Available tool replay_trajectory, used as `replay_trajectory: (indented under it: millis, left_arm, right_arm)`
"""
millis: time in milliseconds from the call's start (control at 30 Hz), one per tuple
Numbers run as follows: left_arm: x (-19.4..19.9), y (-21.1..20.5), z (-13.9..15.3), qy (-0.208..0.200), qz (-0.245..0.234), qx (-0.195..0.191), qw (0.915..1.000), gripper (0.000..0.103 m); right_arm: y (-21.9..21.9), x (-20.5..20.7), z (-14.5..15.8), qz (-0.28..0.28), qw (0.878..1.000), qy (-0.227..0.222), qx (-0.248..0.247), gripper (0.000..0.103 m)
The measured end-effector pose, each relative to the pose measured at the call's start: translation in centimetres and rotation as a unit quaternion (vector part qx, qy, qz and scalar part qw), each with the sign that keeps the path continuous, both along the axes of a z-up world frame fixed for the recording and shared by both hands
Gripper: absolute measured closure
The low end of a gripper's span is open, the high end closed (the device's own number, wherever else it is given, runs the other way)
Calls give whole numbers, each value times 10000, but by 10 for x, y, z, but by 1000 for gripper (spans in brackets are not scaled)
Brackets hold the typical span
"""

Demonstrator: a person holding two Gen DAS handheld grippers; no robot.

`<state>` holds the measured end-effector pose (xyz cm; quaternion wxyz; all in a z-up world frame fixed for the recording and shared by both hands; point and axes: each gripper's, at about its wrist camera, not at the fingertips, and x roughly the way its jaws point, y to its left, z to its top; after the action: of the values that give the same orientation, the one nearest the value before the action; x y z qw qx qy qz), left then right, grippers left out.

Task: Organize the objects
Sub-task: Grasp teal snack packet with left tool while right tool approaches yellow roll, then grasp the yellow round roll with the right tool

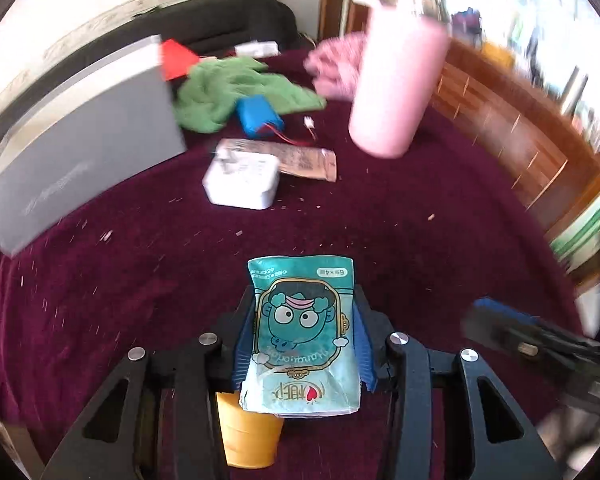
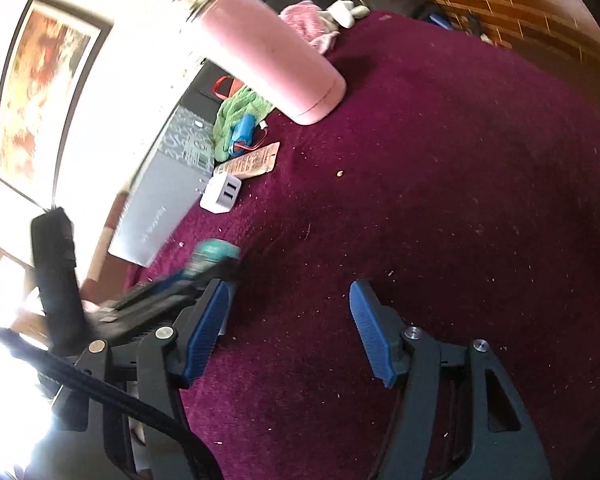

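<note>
Risk: our left gripper point(image 1: 304, 332) pinches teal tissue pack point(image 1: 302, 336) by its soft sides, could slip onto yellow cup point(image 1: 248, 436) | right gripper point(image 2: 288, 332) open, empty

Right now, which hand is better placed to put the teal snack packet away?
Left. The left gripper already has the teal snack packet between its fingers, above the yellow cup. The right gripper is open with nothing in it, over bare cloth.
</note>
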<state>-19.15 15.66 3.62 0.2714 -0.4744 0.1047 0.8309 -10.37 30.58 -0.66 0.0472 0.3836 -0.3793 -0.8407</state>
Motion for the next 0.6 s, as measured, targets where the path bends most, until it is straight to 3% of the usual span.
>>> replay_trajectory:
  millis: [100,267,333,500,600]
  left_arm:
    - [25,-49,27,-8,219,628,9978,66]
    - [80,-118,63,304,461,1077,9926,66]
    - [104,-151,74,330,614,1419,9874,65]
    - [143,-208,79,519,974,1734,9786,65]
    - [162,-233,73,468,1125,1909,9740,65]
  right_arm:
    - [-7,0,2,195,9998,49,86,41]
    - [-46,-3,10,997,9938,239,425,41]
    - [-67,-1,12,1296,9890,300,651,38]
    - [-107,0,16,1607,9791,233,1227,37]
    - [-131,-1,27,1806,9689,264,1668,31]
